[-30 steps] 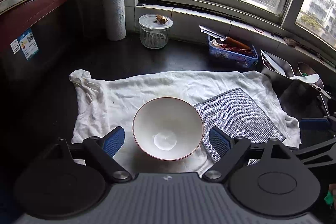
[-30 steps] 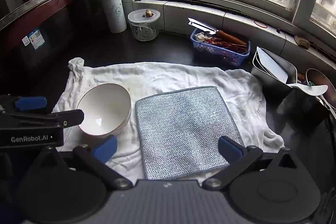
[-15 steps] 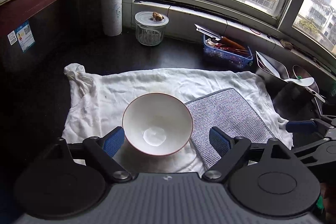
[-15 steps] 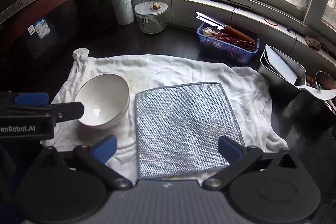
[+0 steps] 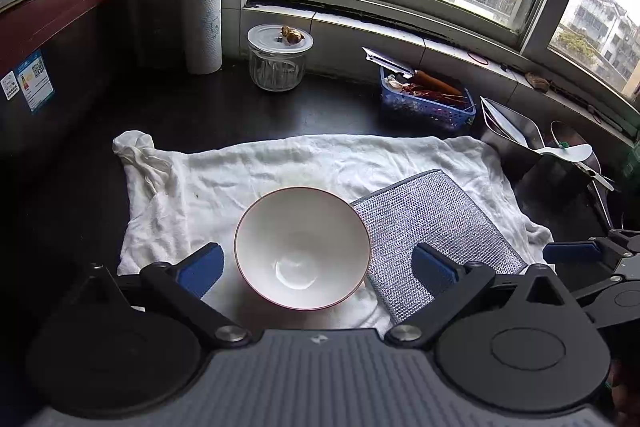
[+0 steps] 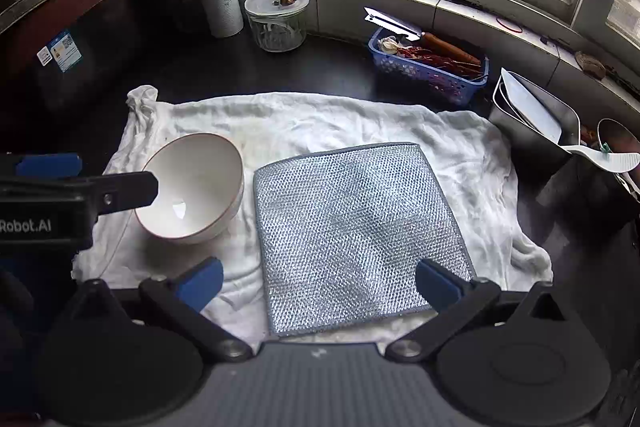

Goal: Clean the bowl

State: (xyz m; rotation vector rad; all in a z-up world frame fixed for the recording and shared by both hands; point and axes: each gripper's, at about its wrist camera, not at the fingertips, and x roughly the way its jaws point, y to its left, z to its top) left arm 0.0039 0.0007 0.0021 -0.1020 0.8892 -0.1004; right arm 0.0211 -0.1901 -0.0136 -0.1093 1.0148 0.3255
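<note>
Opening step, by the look of it: approach, nothing grasped yet.

Nearest, at the bottom of the left wrist view, left gripper (image 5: 318,269) spread wide, having just been opening, blue pads either side of the bowl (image 5: 302,247) with none pressing on it; whether above the rim or level with it, hard to tell. At the bottom of the right wrist view, right gripper (image 6: 320,279) also open and empty, poised over the near edge of the scrubber (image 6: 356,235).

Mid-frame: bowl upright on the cloth (image 5: 280,163), white inside with a thin red rim, looking fairly clean already, a glint at the bottom. Scrubber, a silver mesh square, lying flat just right of the bowl, touching or nearly so.

Further back, on the dark tabletop (image 5: 200,111): jar (image 5: 278,57) and roll (image 5: 202,23) upper left, basket (image 5: 426,99) upper right, window behind.

Next, probably: close left on the bowl's rim or wall to steady it, pinch the scrubber's near edge with right and bring it into the bowl. Needed: a firm hold on smooth ceramic, and an edge grasp on a flat mesh without snagging the cloth beneath.
</note>
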